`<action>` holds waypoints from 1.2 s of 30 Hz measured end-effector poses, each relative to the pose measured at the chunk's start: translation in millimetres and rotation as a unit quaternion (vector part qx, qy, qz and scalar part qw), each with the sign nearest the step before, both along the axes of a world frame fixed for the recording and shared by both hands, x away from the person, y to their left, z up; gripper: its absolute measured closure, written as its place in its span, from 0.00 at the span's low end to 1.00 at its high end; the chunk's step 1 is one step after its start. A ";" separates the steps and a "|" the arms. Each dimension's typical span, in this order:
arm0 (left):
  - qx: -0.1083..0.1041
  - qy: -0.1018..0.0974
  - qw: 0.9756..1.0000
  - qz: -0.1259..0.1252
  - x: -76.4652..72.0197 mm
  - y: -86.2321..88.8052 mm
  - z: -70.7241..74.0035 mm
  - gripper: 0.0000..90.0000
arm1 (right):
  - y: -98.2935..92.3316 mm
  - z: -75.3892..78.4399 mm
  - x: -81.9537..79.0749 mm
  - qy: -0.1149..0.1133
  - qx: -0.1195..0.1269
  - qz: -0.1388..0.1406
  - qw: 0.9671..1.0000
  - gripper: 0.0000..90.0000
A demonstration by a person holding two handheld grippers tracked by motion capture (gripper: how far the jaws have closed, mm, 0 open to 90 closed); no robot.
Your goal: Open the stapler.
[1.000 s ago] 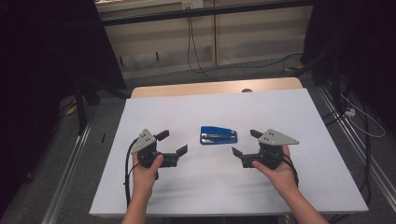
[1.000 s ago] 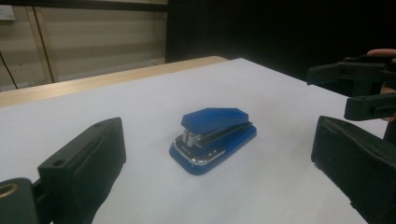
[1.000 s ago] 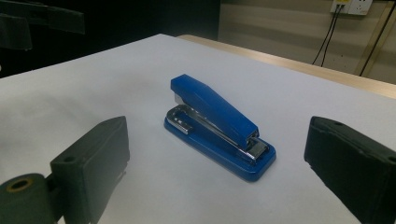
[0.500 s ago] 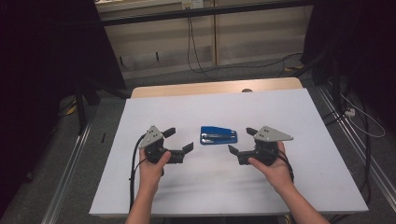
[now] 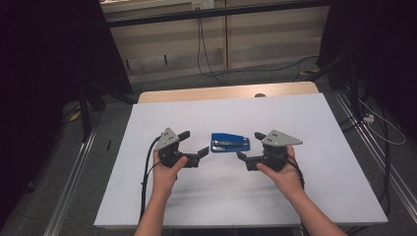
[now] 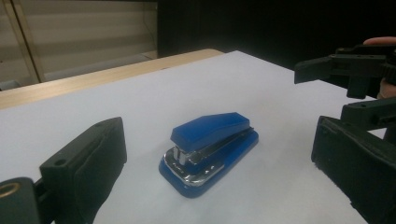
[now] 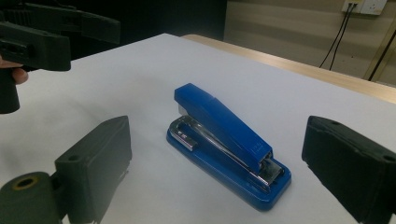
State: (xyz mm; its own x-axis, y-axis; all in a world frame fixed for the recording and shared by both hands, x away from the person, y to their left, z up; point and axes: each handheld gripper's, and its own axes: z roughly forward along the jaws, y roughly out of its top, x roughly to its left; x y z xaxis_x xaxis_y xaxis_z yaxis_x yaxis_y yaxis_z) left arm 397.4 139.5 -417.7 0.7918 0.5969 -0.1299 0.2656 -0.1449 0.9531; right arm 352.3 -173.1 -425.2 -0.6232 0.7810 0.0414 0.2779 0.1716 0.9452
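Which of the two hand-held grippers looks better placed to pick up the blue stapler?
Left, narrowly. In the high view the left gripper has its open jaws closer to the blue metal-and-plastic stapler than the right gripper, also open. Both flank it without touching, so either could likely close in.

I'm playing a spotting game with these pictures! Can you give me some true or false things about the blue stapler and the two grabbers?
1. The blue stapler lies between the left gripper and the right gripper. True.
2. The left gripper is clamped on the stapler. False: its jaws are open and apart from it.
3. The stapler rests on the white table. True.
4. The right gripper is shut. False: its jaws stand wide open.
5. The stapler is red. False: it is blue.
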 end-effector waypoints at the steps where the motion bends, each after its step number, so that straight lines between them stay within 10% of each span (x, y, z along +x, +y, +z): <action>1: 0.004 -0.001 1.000 -0.001 1.0 -0.9 -0.1 0.04 | 0.7 -0.3 0.6 0.001 0.001 0.001 1.000 0.09; 22: 0.017 0.004 1.000 0.009 18.7 -10.6 0.3 0.04 | 20.6 -5.9 17.0 0.016 -0.013 0.027 0.999 0.30; 36: 0.032 0.005 0.999 0.022 24.5 -8.1 -1.8 0.15 | 28.3 -10.5 29.6 0.038 -0.040 0.056 0.997 0.92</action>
State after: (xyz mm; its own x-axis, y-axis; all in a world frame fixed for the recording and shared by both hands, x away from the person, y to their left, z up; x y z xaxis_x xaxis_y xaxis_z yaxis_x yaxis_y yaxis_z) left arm 421.9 131.5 -419.5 0.7639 0.6379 -0.0976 0.2815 -0.1932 0.9399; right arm 381.9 -144.8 -435.7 -0.7036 0.7099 0.0319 0.3227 0.2793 0.9044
